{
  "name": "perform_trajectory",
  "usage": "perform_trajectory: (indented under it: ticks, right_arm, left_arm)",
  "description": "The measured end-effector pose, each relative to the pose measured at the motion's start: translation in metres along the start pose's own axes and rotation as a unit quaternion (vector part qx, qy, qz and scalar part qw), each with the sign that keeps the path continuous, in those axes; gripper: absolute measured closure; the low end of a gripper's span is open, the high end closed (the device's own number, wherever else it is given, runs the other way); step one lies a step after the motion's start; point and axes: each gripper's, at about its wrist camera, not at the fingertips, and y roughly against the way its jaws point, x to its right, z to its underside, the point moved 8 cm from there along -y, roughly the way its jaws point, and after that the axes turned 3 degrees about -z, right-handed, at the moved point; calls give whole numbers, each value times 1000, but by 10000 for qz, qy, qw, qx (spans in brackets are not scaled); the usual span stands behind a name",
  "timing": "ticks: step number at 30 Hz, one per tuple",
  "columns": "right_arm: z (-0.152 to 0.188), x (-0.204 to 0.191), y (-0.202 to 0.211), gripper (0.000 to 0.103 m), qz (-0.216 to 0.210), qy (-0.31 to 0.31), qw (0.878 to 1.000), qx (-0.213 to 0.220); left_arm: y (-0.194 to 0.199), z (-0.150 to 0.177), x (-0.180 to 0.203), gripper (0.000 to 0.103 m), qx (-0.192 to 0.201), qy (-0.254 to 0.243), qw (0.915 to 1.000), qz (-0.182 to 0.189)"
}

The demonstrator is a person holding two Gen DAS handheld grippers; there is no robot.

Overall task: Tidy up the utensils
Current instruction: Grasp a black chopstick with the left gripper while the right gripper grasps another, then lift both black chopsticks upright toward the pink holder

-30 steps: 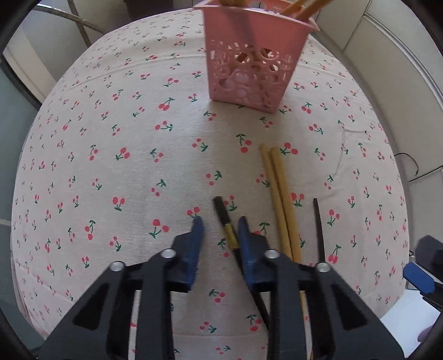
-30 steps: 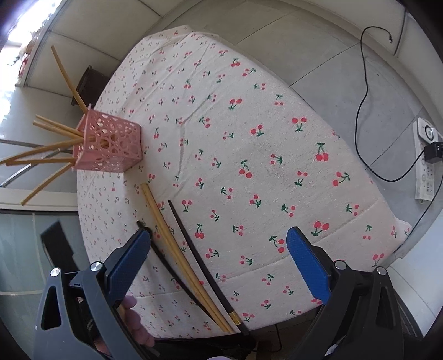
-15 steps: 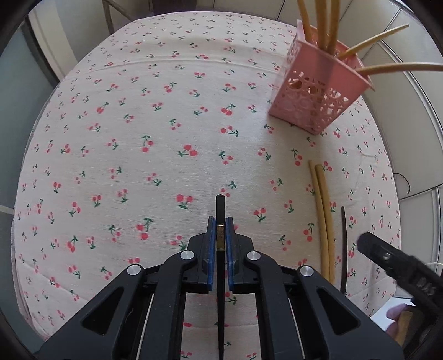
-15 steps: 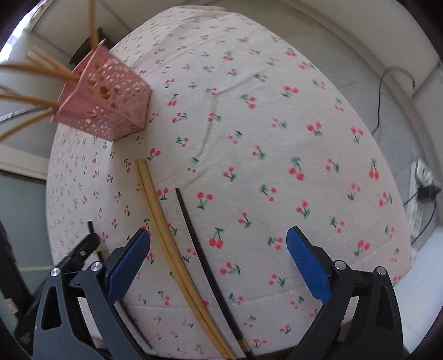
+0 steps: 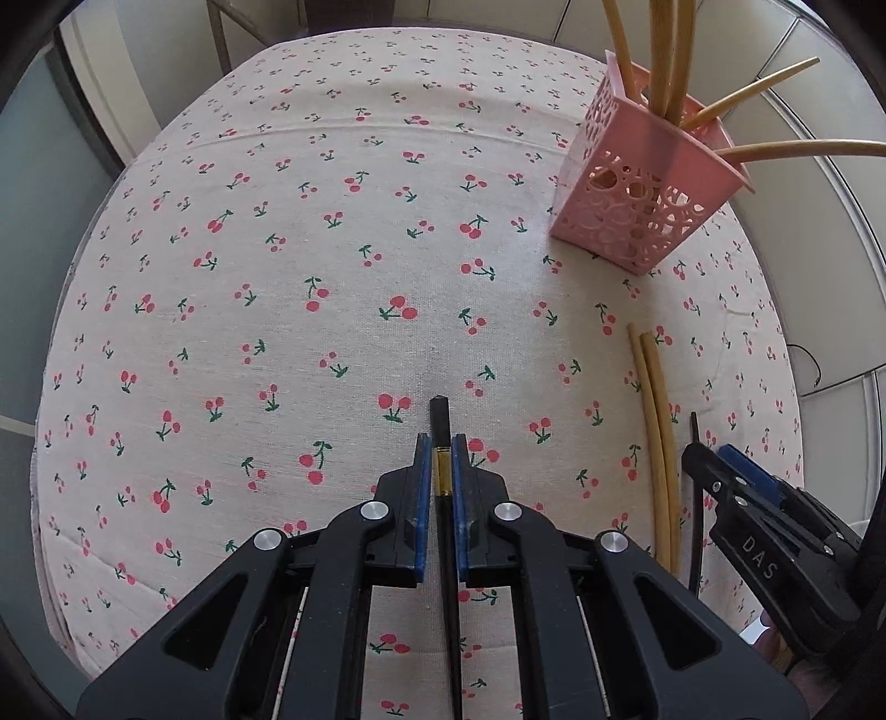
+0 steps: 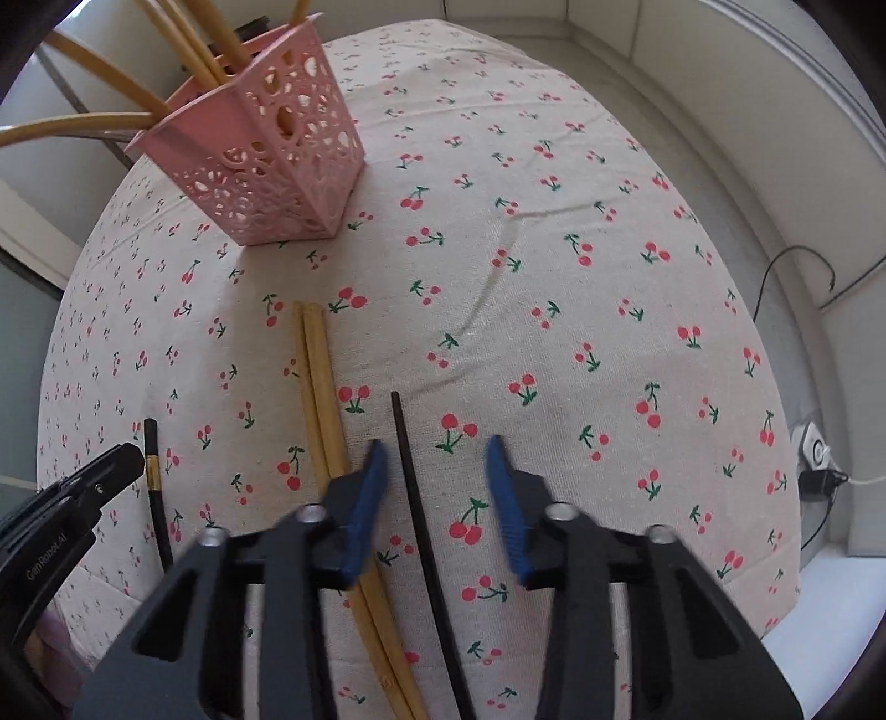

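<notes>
On the round table under its cherry-print cloth (image 5: 332, 277), we judge the job partly done. The pink perforated plastic holder (image 5: 642, 205) already stands upright with several tan wooden chopsticks (image 5: 673, 50) fanning out of it. Four sticks are left, as far as we see.

Largest of what remains is the pair of tan wooden chopsticks (image 6: 318, 387) lying side by side on the cloth, near the holder. Beside them lies a thin black chopstick (image 6: 407, 465) between the blue pads of our right gripper (image 6: 434, 459), whose jaws are closing but with visible gaps either side — nothing gripped yet. Our left gripper (image 5: 441, 459) is clamped tight on the gold-banded end of another black chopstick (image 5: 439, 421), well apart from the holder.

How many sticks the holder contains we cannot count — their tops are cut off. The near ends of all loose sticks run under the grippers, and whether the held one is clear of the cloth is unclear.
</notes>
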Motion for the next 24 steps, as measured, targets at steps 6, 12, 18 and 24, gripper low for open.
perform_trajectory:
  ticks: [6, 12, 18, 24]
  right_arm:
    - [2, 4, 2, 98, -358, -131, 9993, -38]
    - [-5, 18, 12, 98, -634, -380, 9972, 83]
    - [-9, 25, 44, 98, -742, -434, 9949, 530]
    - [-23, 19, 87, 98, -1052, -339, 9876, 1111]
  left_arm:
    - [-11, 4, -6, 79, -308, 179, 9992, 192]
    - [-13, 6, -3, 59, -339, 135, 9992, 167]
    - [-16, 16, 21, 81, -14, -701, 9961, -540]
    - [-12, 15, 25, 97, 128, -508, 9986, 81]
